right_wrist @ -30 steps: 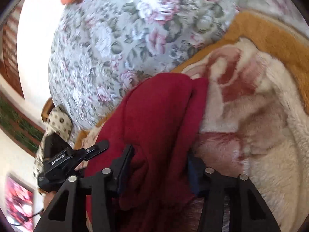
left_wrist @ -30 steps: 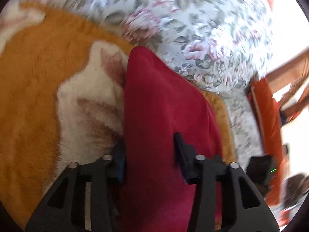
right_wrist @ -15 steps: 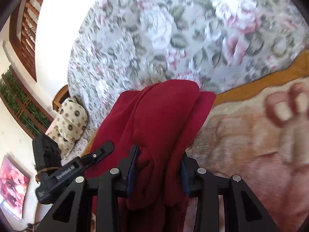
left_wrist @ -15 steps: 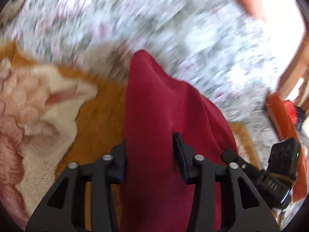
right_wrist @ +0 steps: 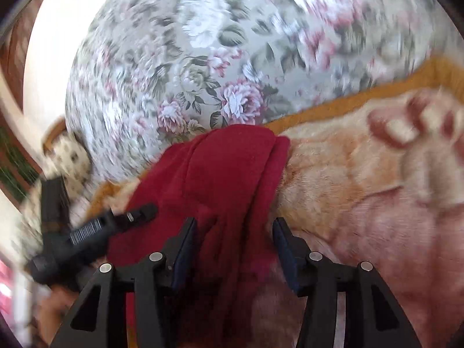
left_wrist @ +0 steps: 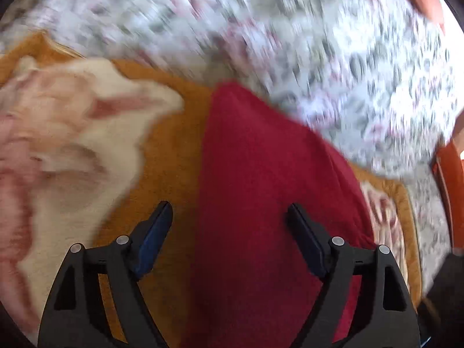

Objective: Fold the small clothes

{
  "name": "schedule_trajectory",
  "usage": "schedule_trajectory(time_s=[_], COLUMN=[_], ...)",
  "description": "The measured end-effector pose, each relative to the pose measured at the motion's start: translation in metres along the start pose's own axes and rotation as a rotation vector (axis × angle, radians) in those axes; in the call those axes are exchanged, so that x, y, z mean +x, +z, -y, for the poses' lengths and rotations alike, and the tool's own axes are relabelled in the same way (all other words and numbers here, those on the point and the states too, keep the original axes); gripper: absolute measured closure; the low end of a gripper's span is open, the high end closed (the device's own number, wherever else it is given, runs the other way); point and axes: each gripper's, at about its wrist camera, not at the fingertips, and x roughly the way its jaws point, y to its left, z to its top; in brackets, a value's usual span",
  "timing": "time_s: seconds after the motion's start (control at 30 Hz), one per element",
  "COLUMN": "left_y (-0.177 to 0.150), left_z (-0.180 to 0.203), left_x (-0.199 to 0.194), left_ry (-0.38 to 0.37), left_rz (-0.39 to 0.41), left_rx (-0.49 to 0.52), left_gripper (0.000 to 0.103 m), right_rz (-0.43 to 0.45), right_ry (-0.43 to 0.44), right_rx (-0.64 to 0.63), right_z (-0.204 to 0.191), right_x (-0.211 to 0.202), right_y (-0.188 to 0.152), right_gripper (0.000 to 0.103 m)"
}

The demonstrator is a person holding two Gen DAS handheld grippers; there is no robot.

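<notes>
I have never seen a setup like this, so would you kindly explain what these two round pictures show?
No robot here: a person holds a two-finger gripper in each hand, each carrying a fisheye camera that looks along its fingers. One picture comes from the left gripper, whose jaws stand wide open over a red garment. The other comes from the right gripper, open more narrowly, with folds of the garment between its fingers. The garment lies on an orange and cream blanket, beside a floral cover.
</notes>
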Motion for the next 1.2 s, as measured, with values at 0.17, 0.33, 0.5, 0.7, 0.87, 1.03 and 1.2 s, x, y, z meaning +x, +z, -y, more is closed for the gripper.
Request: schedule_trajectory(time_s=[0.17,0.33,0.5,0.7,0.87,1.03,1.2], left_y=[-0.010,-0.020,-0.025,-0.043,-0.042,-0.043,-0.043], left_z=[-0.004,0.035,0.063,0.083,0.081,0.081,0.081], left_x=[-0.069,-0.033,-0.005,0.010,0.012,0.012,0.012], left_ry=[-0.151,-0.230,-0.051,0.072,0.070,0.074,0.075], left_rz=[0.197,0.012,-0.008,0.010,0.012,0.016,0.019], left_rx=[0.017,0.185,0.296,0.415,0.393,0.390,0.394], left_gripper=[0.022,0.043,0.042,0.028,0.028,0.028,0.028], right_rz=[0.240,0.100,-0.115,-0.098,-0.093,-0.091,-0.089], right_ry=[-0.173,-0.075,-0.005,0.017,0.024,0.026,0.023], right_rx=[-0.335,-0.599,-0.440,-0.444,-0.443,-0.441,-0.446], right_z=[-0.065,-0.106,-0.070,-0.069,-0.069,-0.068,-0.069], right_x=[-0.060,-0.026,0.028,0.030,0.031,0.030,0.029], right_y=[-0.016,-0.034,-0.027,-0.029,-0.030,-0.032,-0.033], right_gripper=[0.053,0.064,0.065,0.064,0.064,0.064,0.064])
